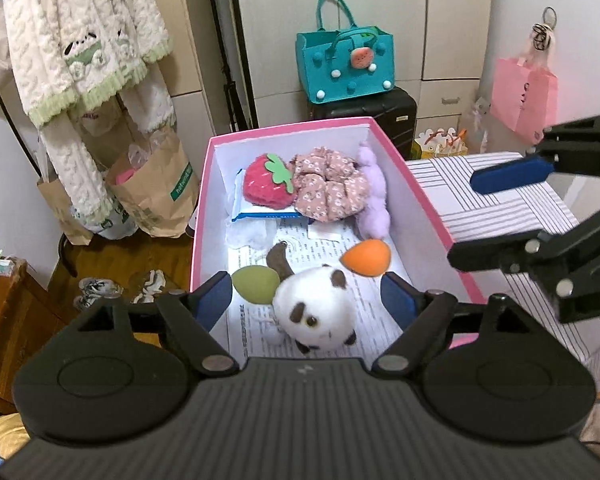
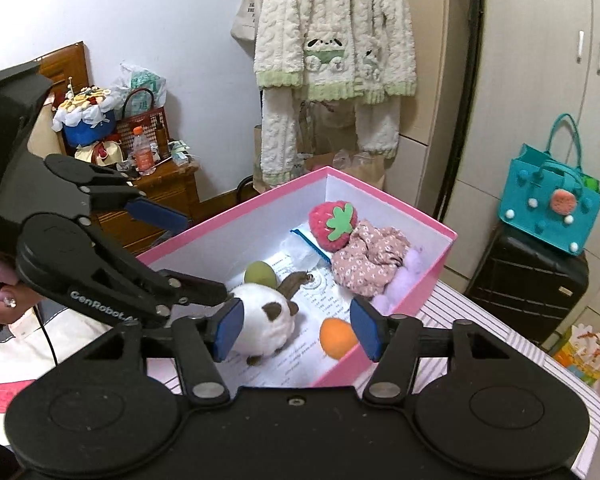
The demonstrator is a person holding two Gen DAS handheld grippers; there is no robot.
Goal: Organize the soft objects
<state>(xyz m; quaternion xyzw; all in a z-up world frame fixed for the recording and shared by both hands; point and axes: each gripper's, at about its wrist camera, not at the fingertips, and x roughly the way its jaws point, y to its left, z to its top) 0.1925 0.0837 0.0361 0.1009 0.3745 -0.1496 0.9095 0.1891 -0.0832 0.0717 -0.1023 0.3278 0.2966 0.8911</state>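
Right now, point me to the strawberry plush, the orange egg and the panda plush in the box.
strawberry plush [image 1: 265, 184]: left wrist view, on its red body.
orange egg [image 1: 367, 257]: left wrist view, on its middle.
panda plush [image 2: 256, 322]: right wrist view, on its white body.

Striped tabletop [image 1: 512, 200] carries open pink box [image 1: 416, 184]; pink paper [image 2: 8, 396] at tabletop's edge.

Everything's in the box [image 1: 428, 184]: panda plush [image 1: 318, 312] up front between two egg-shaped sponges [image 1: 367, 257]. Strawberry [image 1: 269, 179] and scrunchie [image 1: 332, 188] sit side by side at the back.
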